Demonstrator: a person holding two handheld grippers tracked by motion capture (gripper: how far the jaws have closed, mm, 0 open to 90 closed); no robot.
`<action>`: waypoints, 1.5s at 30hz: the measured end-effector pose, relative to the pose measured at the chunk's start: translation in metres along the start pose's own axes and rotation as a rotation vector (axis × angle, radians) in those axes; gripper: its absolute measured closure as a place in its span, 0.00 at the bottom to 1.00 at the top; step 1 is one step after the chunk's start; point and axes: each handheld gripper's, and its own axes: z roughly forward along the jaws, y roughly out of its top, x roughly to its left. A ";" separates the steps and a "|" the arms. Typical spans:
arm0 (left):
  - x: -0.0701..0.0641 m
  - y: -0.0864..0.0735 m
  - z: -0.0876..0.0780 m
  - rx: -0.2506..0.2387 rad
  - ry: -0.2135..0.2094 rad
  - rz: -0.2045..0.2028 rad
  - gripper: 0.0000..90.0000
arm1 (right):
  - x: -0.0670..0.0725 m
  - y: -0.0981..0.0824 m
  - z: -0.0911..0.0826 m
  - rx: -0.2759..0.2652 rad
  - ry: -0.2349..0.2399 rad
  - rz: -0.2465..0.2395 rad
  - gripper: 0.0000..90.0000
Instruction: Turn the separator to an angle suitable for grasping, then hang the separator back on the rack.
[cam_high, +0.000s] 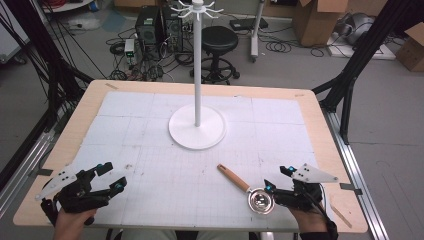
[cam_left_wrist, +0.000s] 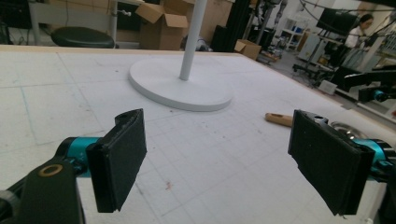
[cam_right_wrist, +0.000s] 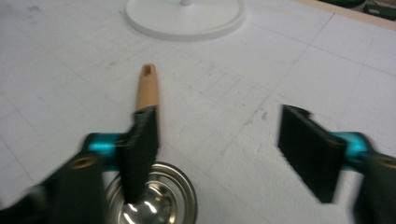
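Observation:
A small steel ladle (cam_high: 261, 201) with a wooden handle (cam_high: 231, 176) lies on the white mat at the front right, handle pointing toward the white rack. My right gripper (cam_high: 277, 178) hovers just right of its bowl. In the right gripper view that gripper (cam_right_wrist: 224, 149) is open with bare mat between the pads. Its left pad (cam_right_wrist: 140, 144) stands over the ladle's neck, with the bowl (cam_right_wrist: 154, 205) below it and the handle (cam_right_wrist: 147, 88) beyond. My left gripper (cam_high: 113, 176) sits at the front left, open (cam_left_wrist: 224, 158) and empty.
A tall white hook rack stands on a round base (cam_high: 197, 131) at the middle of the mat; its base (cam_left_wrist: 180, 88) lies ahead of the left gripper. The wooden table edge (cam_high: 345, 200) runs close by my right hand. A stool and boxes stand behind the table.

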 end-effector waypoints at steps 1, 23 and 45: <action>-0.002 0.001 0.000 -0.005 -0.002 0.002 0.21 | 0.001 0.000 -0.001 -0.020 0.003 0.014 0.19; -0.001 0.001 0.000 -0.037 -0.016 -0.004 0.20 | 0.005 -0.002 -0.009 -0.095 0.056 0.045 0.20; -0.006 -0.001 0.007 0.008 -0.027 0.028 0.20 | 0.020 0.005 0.039 0.067 0.109 -0.010 0.25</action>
